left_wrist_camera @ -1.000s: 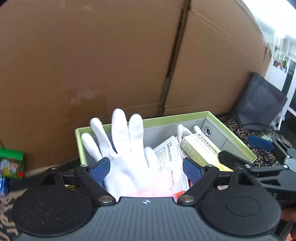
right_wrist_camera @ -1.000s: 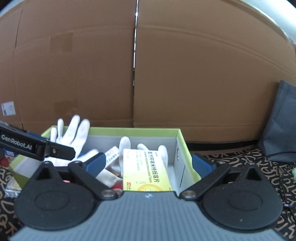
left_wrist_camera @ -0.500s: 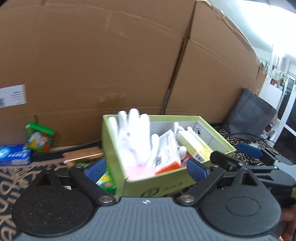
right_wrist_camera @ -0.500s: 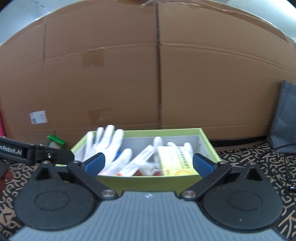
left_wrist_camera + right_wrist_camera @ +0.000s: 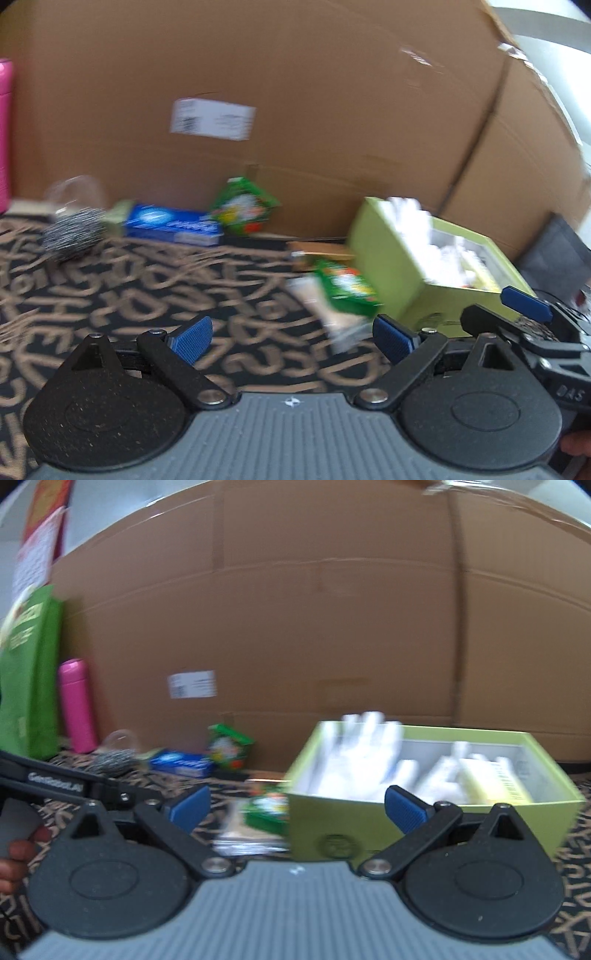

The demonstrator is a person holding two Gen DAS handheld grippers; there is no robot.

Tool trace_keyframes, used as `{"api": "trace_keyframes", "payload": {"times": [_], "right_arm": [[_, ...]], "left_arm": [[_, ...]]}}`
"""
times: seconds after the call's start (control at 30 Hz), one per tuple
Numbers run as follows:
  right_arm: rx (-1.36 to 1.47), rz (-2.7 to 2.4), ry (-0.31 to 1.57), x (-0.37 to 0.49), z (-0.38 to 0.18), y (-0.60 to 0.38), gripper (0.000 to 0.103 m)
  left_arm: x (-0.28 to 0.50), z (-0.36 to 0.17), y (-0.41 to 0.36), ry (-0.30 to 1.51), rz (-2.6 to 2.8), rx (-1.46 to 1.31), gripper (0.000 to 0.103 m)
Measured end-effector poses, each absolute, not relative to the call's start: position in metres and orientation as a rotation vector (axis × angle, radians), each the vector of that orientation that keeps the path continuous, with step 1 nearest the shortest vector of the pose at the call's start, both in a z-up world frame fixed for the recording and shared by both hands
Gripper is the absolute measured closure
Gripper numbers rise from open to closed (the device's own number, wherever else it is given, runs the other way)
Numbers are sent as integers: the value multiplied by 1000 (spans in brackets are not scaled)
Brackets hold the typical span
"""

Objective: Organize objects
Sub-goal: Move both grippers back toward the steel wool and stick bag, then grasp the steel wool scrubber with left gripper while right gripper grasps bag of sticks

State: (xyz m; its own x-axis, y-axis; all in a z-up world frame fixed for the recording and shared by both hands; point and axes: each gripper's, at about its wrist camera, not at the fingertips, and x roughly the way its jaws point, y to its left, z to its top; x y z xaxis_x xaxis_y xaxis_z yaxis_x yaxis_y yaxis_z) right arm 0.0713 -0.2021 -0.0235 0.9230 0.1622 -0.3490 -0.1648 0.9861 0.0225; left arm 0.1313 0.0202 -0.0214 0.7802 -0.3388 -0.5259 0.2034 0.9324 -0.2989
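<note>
Left wrist view: both tongs [image 5: 291, 338] [image 5: 297, 808] gape empty; approach green packet [image 5: 345, 288] beside the box [image 5: 384, 254] slowly, square on.

The left gripper [image 5: 291, 338] points slightly downward; its jaws have just been opening and stand wide apart with nothing between them. The right gripper [image 5: 297, 808] is likewise spread wide and empty. Fingers [image 5: 16, 853] grasp the left gripper's handle.

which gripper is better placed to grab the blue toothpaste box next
Left, probably. The left gripper is open and empty, and the blue toothpaste box lies ahead of it, while the right gripper faces the green box.
</note>
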Motion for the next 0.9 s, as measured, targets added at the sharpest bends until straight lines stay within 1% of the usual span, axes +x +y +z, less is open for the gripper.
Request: {"api": "trace_keyframes", "payload": {"times": [0.17,0.3,0.47,0.67,0.7,0.73,0.77,0.87,0.9], "right_arm": [[-34,266,391,89,-33,-158,10],[-20,321,420,110,-42,-130,10],[-29,325,458,138,-56,-105,10],[-10,154,523,152,-76,-119,10],[27,121,538,153,-79,-128,12],[69,113,553,155,-82,-137,18],[109,123,573,156,-84,-144,19],[91,123,597,155,-88,-145,20],[66,116,608,156,-90,-141,20]], "left_arm": [[130,-30,68,612,-188,-267,6],[139,-32,101,602,-113,-286,6],[172,-35,124,590,-25,-234,6],[215,-42,140,604,12,-178,6],[220,-43,141,607,18,-173,6],[225,-44,142,611,21,-167,6],[230,-46,143,615,24,-161,6],[242,-51,143,632,20,-143,8],[245,-53,143,639,11,-136,11]]}}
